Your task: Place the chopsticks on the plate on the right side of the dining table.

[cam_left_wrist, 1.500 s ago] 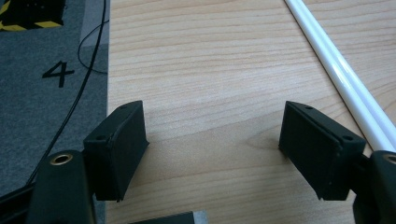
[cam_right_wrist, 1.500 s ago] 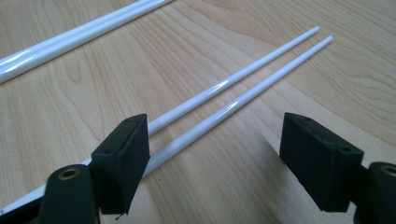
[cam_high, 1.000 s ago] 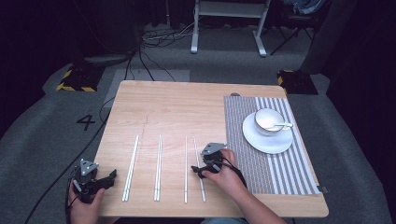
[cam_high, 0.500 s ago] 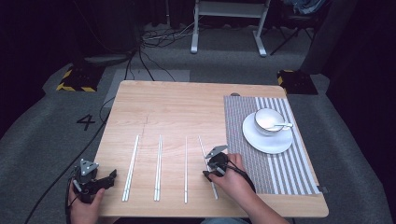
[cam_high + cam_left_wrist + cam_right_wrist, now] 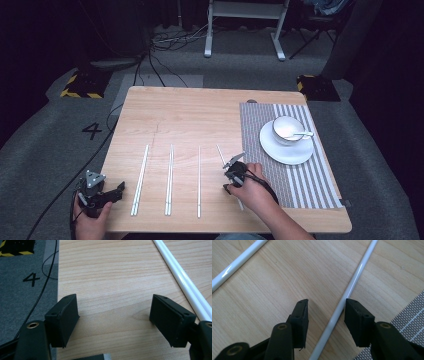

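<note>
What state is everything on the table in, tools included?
left tool: open, nothing between the jaws
right tool: open, jaws have just been closing, skewed chopstick between them
skewed chopstick: flat on the table, not clamped
left chopstick pair: flat, side by side
second chopstick pair: flat, side by side
single chopstick: flat
cup: upright on the saucer
spoon: resting in the cup
placemat: flat

Wooden table (image 5: 200, 110) bears white chopsticks (image 5: 169, 180) and a striped placemat (image 5: 310, 185)
</note>
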A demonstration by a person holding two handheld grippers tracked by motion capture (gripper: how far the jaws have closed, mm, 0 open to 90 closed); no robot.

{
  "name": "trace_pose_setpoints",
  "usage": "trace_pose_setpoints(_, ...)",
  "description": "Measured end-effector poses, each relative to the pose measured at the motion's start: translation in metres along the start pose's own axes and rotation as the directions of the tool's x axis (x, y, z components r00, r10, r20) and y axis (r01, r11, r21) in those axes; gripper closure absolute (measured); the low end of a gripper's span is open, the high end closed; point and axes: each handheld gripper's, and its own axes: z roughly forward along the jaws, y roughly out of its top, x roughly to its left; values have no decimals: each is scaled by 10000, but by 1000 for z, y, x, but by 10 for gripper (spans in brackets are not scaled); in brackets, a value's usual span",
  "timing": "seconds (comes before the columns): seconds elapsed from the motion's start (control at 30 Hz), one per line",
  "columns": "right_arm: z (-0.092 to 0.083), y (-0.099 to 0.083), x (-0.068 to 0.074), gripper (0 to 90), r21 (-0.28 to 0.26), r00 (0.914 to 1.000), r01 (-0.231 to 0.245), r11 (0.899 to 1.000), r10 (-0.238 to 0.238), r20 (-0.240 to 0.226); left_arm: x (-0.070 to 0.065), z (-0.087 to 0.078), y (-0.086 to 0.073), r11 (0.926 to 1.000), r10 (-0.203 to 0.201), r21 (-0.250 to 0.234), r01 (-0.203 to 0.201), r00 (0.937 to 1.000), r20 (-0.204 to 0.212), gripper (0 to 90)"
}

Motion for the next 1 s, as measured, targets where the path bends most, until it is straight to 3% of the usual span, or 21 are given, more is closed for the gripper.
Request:
trace_pose_setpoints(0.2,0,6,-1,590,479,10000,-51,9988,48,75,0,0,0,10000,2,0,-2,10000,9,228)
trace_pose_setpoints(0.53,0,10,-3,661,717,9982,-553,9959,536,264,0,0,0,10000,1,-1,-1,10000,9,228)
trace_pose_setpoints(0.63,1,15,-7,729,1081,9935,-1101,9880,1063,400,0,0,0,10000,1,1,-1,10000,8,228)
trace_pose_setpoints(0.8,2,20,-11,744,1413,9877,-1560,9776,1530,320,0,0,0,10000,-2,10,2,10000,-32,224)
trace_pose_setpoints(1.0,5,32,-17,798,2220,9790,-2035,9536,2001,378,0,0,1,10000,55,41,-55,10000,-54,221)
